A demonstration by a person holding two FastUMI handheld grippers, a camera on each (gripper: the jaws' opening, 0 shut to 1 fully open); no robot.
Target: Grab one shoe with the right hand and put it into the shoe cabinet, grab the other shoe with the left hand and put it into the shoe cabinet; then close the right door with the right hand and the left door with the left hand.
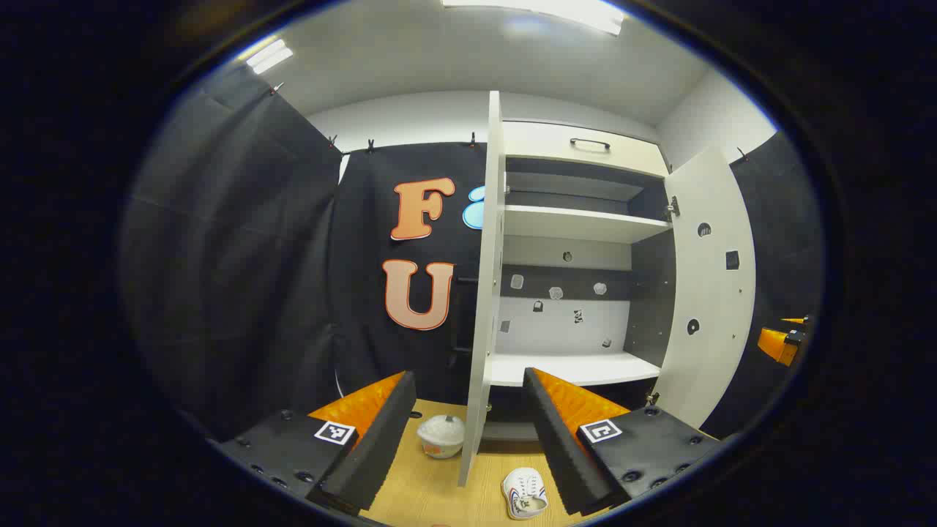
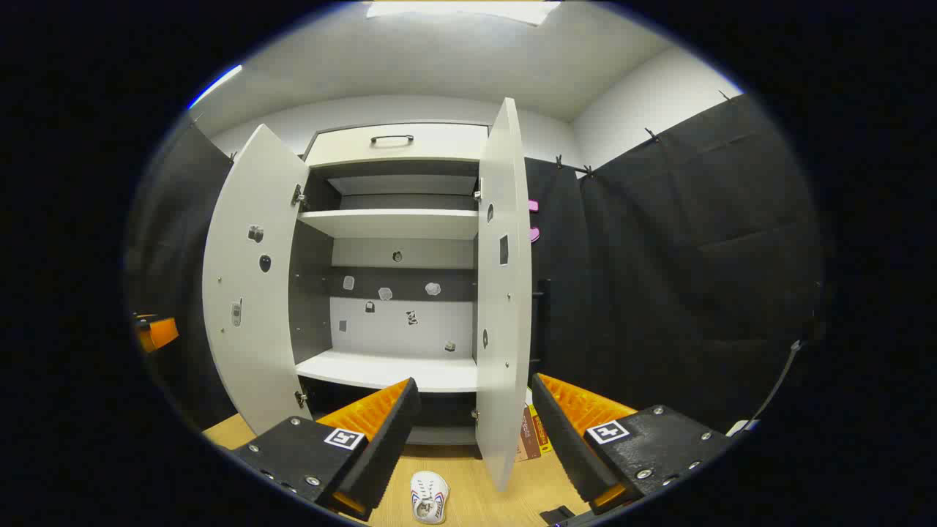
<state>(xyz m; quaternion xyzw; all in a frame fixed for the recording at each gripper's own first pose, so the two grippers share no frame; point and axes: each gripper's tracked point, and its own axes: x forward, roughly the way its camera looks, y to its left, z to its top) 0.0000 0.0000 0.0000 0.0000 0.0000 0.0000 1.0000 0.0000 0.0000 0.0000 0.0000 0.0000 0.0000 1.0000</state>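
Note:
The white shoe cabinet (image 1: 578,219) stands with both doors swung wide, its left door (image 1: 483,293) edge-on and its right door (image 1: 714,293) facing me. One white shoe (image 1: 441,436) sits on the wooden floor left of that door edge, and the other white shoe (image 1: 524,494) lies nearer, just right of it. My left gripper (image 1: 465,439) is open above them, holding nothing. In the right gripper view the cabinet (image 2: 395,219) is ahead, a white shoe (image 2: 428,499) lies on the floor below my open right gripper (image 2: 472,439), and the right door (image 2: 505,293) hangs between the fingers' line of sight.
The lower shelf (image 1: 578,368) and upper shelf (image 1: 578,223) are bare, with small stickers on the back panel. A brown box (image 2: 531,433) stands behind the right door. The other gripper peeks in at the right edge (image 1: 783,342) and at the left edge (image 2: 155,331).

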